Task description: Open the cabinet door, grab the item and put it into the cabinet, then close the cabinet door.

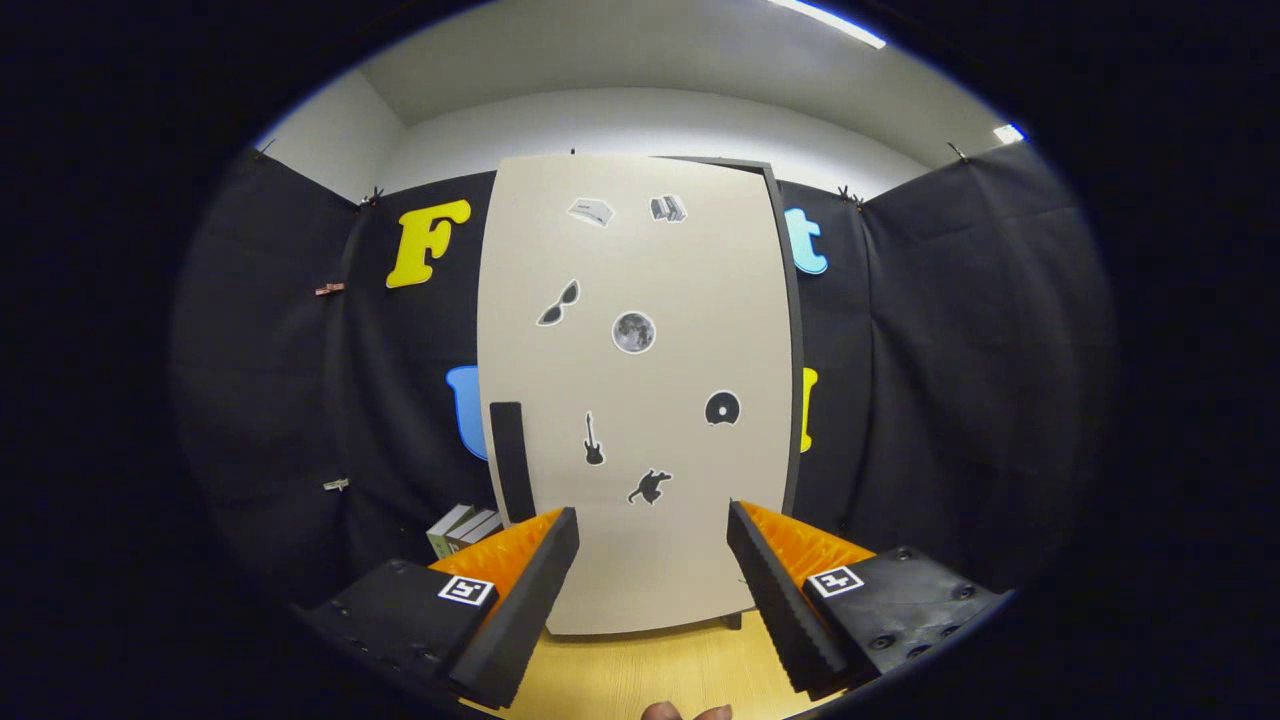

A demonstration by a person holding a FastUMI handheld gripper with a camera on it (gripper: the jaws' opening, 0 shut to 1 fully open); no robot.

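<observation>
Gripper view: gripper [652,560] fingers spread wide, empty, before the cabinet door [635,390], apparently closed; books [463,527] sit left of it.

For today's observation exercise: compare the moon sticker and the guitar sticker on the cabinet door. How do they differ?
The moon sticker is round and grey; the guitar sticker is thin, upright and black. The moon sticker sits higher on the cabinet door; the guitar sticker sits lower, nearer the open jaws of the gripper. Both lie flat on the door.

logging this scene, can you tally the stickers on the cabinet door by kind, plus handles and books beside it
Stickers on the cabinet door: 7
Door handle: 1
Books beside the cabinet: 2, perhaps more
Total: 10
The tongs are open, holding nothing.
</observation>
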